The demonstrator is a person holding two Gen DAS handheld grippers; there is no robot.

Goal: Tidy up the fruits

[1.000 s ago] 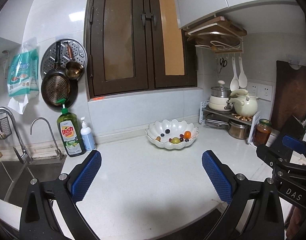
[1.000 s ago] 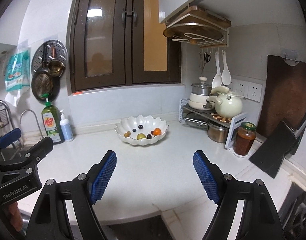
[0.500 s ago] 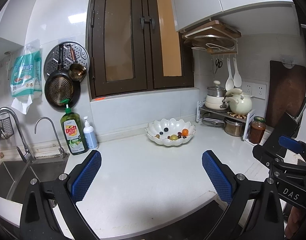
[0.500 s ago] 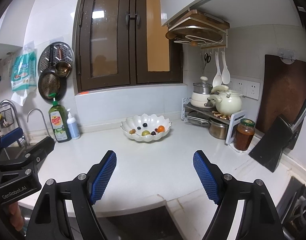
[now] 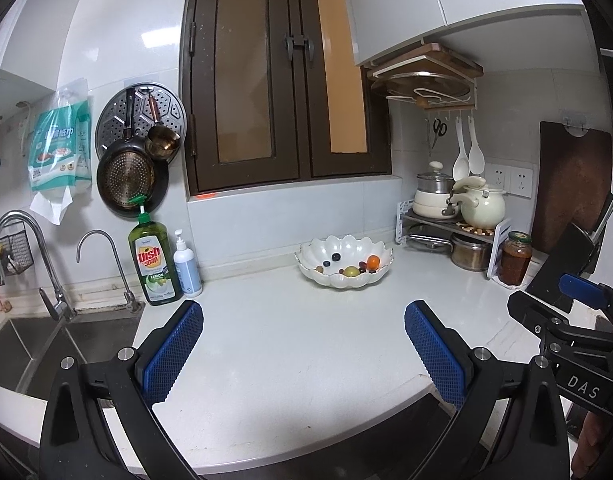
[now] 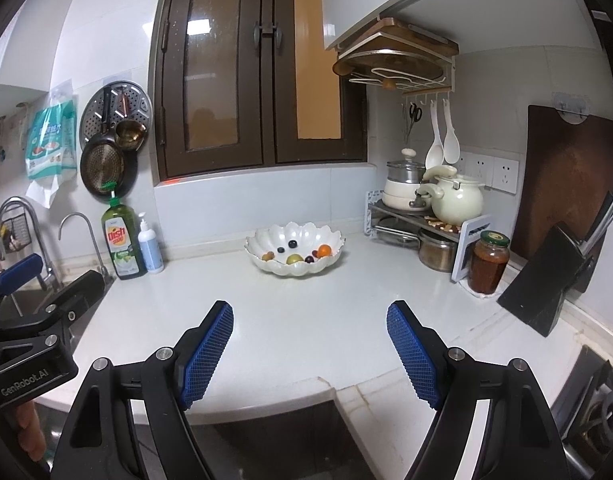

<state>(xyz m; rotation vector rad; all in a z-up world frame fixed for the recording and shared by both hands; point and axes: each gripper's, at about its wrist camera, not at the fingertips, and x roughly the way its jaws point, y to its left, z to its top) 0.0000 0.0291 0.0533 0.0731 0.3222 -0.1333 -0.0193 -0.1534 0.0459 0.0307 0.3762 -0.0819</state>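
Risk assessment. The white scalloped ceramic bowl (image 6: pixel 293 249) sits at the far side of the white countertop (image 6: pixel 306 328), well apart from both tools, so any reach has to cross open counter. The fruits inside are small and round; wide pads closing on one can squeeze it sideways and roll it across the bowl floor or out over the low rim. A pad that catches the scalloped rim can tip or slide the bowl. A glass jar of red-brown preserve (image 6: pixel 487 262) stands at 3 o'clock from the bowl, near the metal pot rack (image 6: pixel 418 224); a wide swing of the right gripper (image 6: pixel 309 354) can knock it.

Gripper state. The right gripper's blue textured pads (image 6: pixel 204 354) stand wide apart with nothing between them. The left gripper (image 5: pixel 304 354) likewise shows its pads spread and empty above the counter's near edge.

Task object. From the right wrist view, the bowl lies at 12 o'clock, below the brown-framed window (image 6: pixel 262 80). It holds a small orange fruit (image 6: pixel 325 250) at its 3 o'clock side, a yellow-green fruit (image 6: pixel 294 258) at 6 o'clock, dark berries (image 6: pixel 292 244) near the centre and a brownish fruit (image 6: pixel 268 256) at 8 o'clock. No second container for sorting is visible.
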